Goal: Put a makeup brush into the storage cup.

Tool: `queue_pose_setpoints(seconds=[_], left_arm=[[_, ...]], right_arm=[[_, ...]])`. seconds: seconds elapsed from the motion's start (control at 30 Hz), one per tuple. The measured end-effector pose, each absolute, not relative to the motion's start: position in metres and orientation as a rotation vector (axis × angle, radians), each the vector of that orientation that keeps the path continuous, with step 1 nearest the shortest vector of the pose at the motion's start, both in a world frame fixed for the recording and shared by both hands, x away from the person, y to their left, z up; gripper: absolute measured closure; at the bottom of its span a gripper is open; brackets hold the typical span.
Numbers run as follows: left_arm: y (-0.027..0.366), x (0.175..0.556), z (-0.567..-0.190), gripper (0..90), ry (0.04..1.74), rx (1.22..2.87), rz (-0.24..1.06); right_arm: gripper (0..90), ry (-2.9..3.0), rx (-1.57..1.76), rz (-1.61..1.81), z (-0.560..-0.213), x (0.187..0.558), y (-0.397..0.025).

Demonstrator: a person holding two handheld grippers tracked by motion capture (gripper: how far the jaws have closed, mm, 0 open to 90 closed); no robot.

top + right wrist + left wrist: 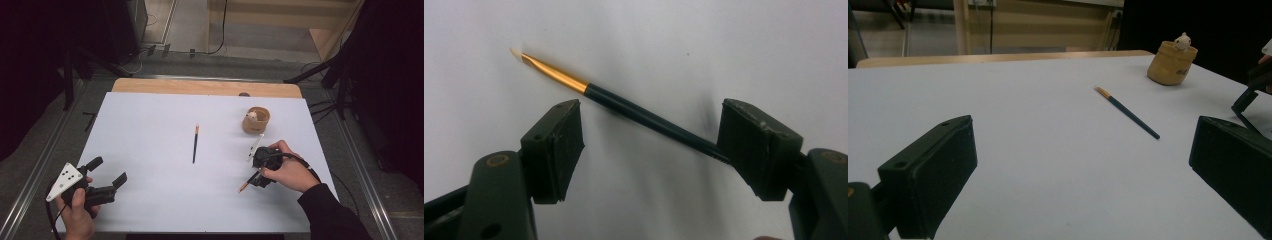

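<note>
The counter [150, 200] is white, with a wood strip along its far edge. A dark brush [195, 143] lies near the middle. A small tan cup [256, 120] stands by the far right corner. Another brush [249, 182] lies near the right edge, beside a white stick [254, 147].

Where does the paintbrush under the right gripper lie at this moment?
In the high view, the paintbrush lies on the white table at the right, beneath the right gripper, nearer the person than the tan cup.

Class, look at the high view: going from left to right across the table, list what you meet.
Left hand-held gripper → dark brush lying mid-table → right hand-held gripper over a second brush.
</note>
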State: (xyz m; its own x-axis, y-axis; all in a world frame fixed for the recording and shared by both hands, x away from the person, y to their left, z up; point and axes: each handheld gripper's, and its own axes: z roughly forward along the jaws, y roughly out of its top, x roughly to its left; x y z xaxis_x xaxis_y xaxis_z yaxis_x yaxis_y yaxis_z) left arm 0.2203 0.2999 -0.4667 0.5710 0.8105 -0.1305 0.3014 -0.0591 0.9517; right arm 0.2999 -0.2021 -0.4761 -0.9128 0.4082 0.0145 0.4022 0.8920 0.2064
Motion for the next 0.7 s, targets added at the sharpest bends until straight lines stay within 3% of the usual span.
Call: queue_pose_setpoints(seconds=[0.7], left_arm=[[0.3004,0.2202,-0.4669,0.0,0.950,1.631,0.542]], right_arm=[[45.5,3.013,0.557,0.200,-0.4821,0.2990,-0.1952]])
